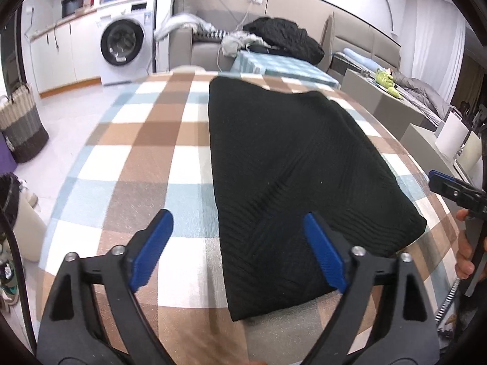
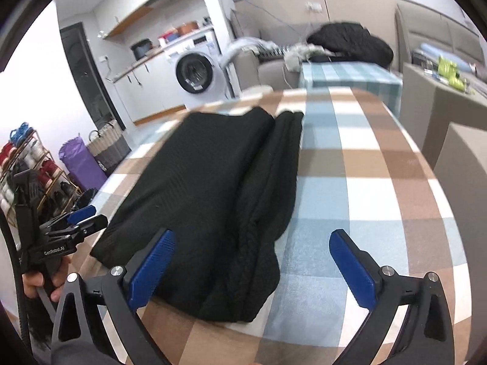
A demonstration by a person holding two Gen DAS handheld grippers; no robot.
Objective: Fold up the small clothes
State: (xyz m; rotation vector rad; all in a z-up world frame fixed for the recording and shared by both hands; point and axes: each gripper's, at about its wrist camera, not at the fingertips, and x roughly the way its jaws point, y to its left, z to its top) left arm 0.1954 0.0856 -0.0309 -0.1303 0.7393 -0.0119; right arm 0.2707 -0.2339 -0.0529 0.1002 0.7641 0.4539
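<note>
Both grippers are held wide with nothing between the pads: left gripper, right gripper | black knit garment lies folded lengthwise on checked tablecloth | risk: loose right-hand layers may slip apart if regripped unevenly

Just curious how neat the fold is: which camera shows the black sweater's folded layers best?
The right wrist view: the black sweater shows its stacked folds along the right edge. The left wrist view shows mostly its flat top.
</note>
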